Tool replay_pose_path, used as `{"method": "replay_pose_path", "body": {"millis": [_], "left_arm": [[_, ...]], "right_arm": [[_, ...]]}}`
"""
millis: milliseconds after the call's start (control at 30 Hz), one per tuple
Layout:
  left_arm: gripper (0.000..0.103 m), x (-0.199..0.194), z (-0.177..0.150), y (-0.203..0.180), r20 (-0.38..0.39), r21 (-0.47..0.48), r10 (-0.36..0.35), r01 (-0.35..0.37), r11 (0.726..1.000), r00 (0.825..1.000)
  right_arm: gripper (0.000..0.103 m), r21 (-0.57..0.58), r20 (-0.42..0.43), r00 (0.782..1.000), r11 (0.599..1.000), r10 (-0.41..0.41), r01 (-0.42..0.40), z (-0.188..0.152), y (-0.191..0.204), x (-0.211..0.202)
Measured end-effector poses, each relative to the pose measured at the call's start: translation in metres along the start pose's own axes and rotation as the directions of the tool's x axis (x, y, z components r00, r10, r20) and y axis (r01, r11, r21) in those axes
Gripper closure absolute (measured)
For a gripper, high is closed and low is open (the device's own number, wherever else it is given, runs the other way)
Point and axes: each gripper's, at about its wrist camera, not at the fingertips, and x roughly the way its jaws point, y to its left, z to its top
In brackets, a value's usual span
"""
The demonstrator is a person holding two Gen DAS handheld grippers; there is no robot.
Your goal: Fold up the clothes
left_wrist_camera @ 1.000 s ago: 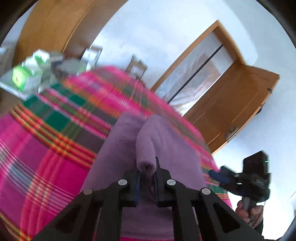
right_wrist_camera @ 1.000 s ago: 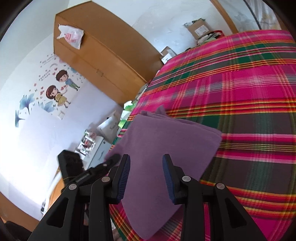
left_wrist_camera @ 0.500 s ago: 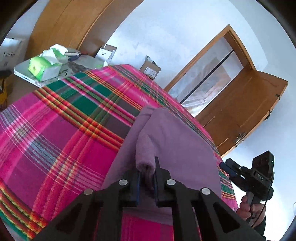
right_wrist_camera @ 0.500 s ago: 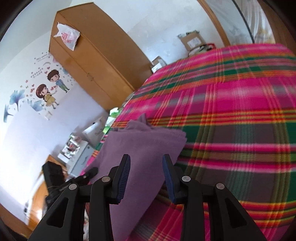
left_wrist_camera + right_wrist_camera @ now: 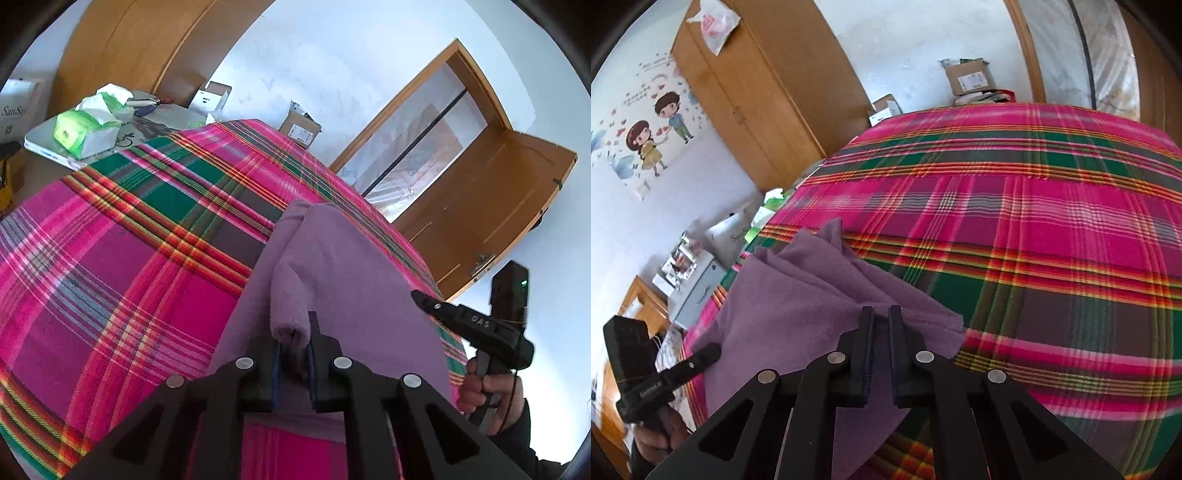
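Observation:
A purple cloth (image 5: 351, 266) lies folded on a pink and green plaid bedspread (image 5: 129, 258). My left gripper (image 5: 293, 332) pinches a rolled fold at the cloth's near edge; its jaws are easing open with the fold still between them. In the right wrist view the same cloth (image 5: 798, 302) shows several layers. My right gripper (image 5: 881, 314) sits over its near right corner, jaws closing to a narrow slit with purple fabric in it. Each gripper shows in the other's view: the right gripper (image 5: 421, 295) at the cloth's right edge, the left gripper (image 5: 713, 350) at its left.
The plaid bedspread (image 5: 1034, 221) stretches far beyond the cloth. A green tissue pack (image 5: 81, 129) lies on a side table. A cardboard box (image 5: 299, 129) sits by the wall. A wooden wardrobe (image 5: 757, 92) and an open door (image 5: 480, 206) stand behind the bed.
My right gripper's jaws went from wide apart to nearly together and it came in over the cloth's right corner. The left gripper sank a little, still gripping the fold.

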Motion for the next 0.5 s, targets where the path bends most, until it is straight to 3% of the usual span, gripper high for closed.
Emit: {"method": "replay_pose_path", "body": {"millis": [100, 500], "left_arm": [[0.089, -0.006, 0.001, -0.006, -0.001, 0.032, 0.024, -0.024, 0.999, 1.0], [0.089, -0.038, 0.005, -0.031, 0.066, 0.118, 0.137, -0.144, 0.982, 0.988]], "right_arm": [[0.091, -0.014, 0.009, 1.0, 1.0, -0.021, 0.021, 0.001, 0.006, -0.011], [0.091, -0.106, 0.068, 0.994, 0.99, -0.091, 0.098, 0.0, 0.035, -0.042]]}}
